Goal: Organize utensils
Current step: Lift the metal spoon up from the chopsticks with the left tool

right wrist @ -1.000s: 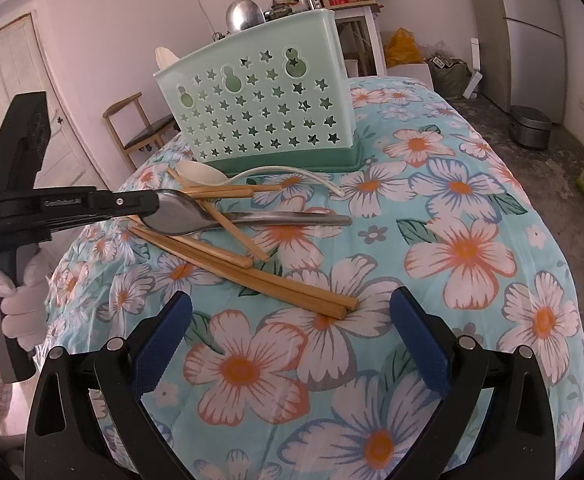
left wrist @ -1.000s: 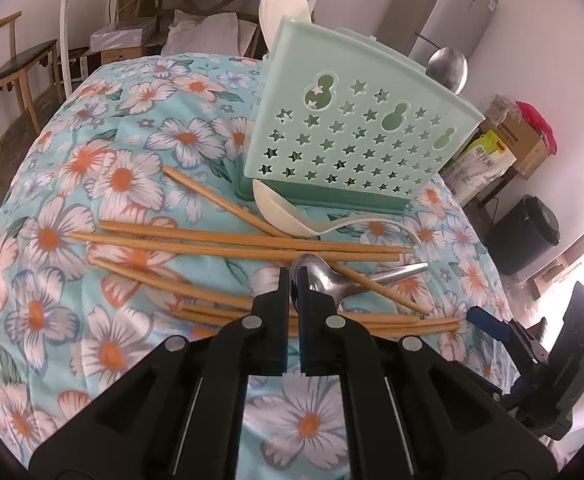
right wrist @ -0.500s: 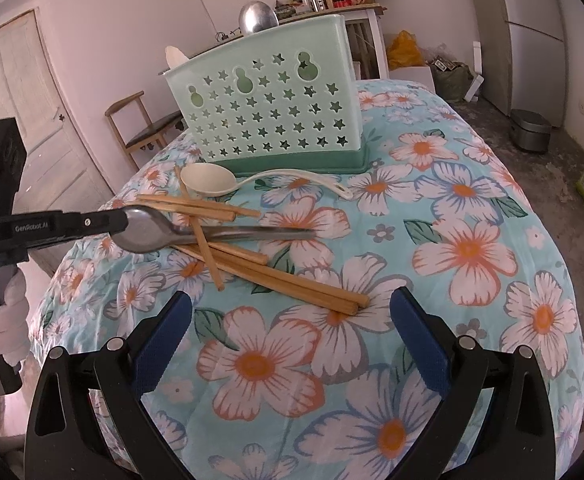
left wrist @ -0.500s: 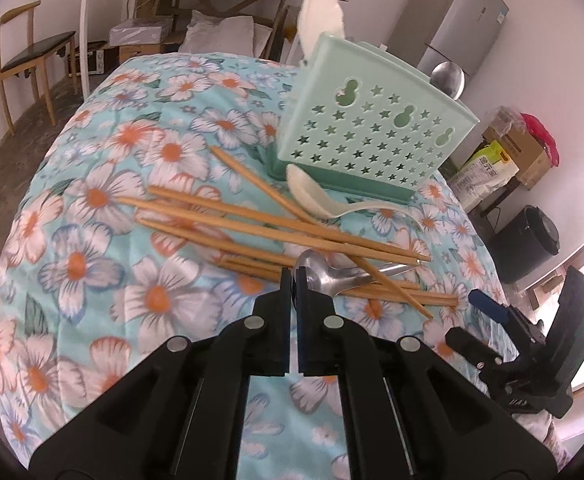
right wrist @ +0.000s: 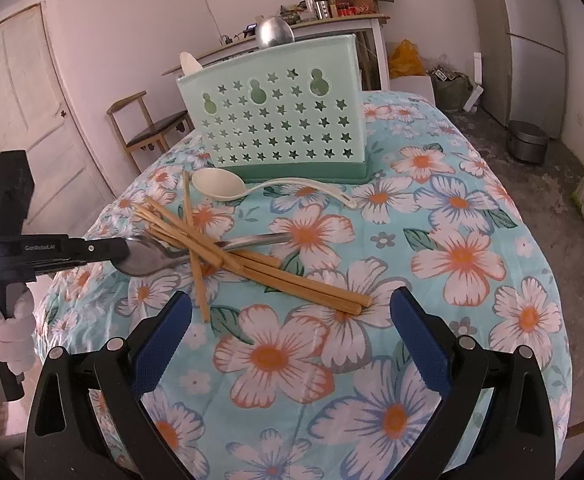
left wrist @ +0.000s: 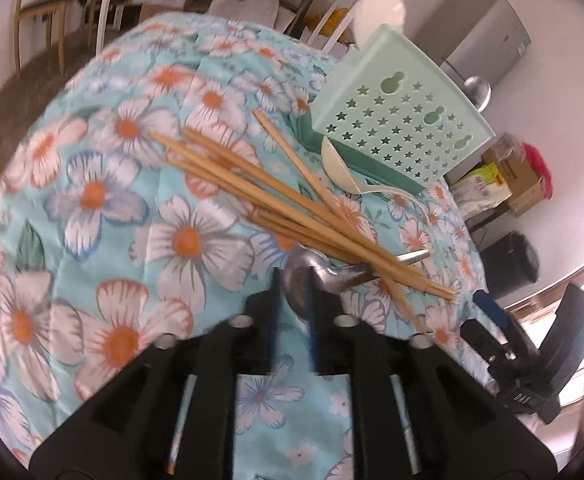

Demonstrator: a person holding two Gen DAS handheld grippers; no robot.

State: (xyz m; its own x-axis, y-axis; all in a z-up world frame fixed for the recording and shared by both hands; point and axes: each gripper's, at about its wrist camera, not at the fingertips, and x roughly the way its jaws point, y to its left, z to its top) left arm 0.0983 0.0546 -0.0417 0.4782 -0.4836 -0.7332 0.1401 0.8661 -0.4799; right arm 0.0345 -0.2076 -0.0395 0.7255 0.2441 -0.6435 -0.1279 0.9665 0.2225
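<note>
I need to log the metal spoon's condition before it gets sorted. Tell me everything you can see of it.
The metal spoon looks like shiny, silver-coloured steel, with a rounded bowl and a slim, flat handle. It lies low across the flowered tablecloth, bowl toward the left gripper, handle running under the crossed wooden chopsticks, its tip showing beyond them. The bowl sits between the left gripper's jaws, which have just been opening; a gap now shows beside it. Whether the bowl rests on the cloth cannot be told.
</note>
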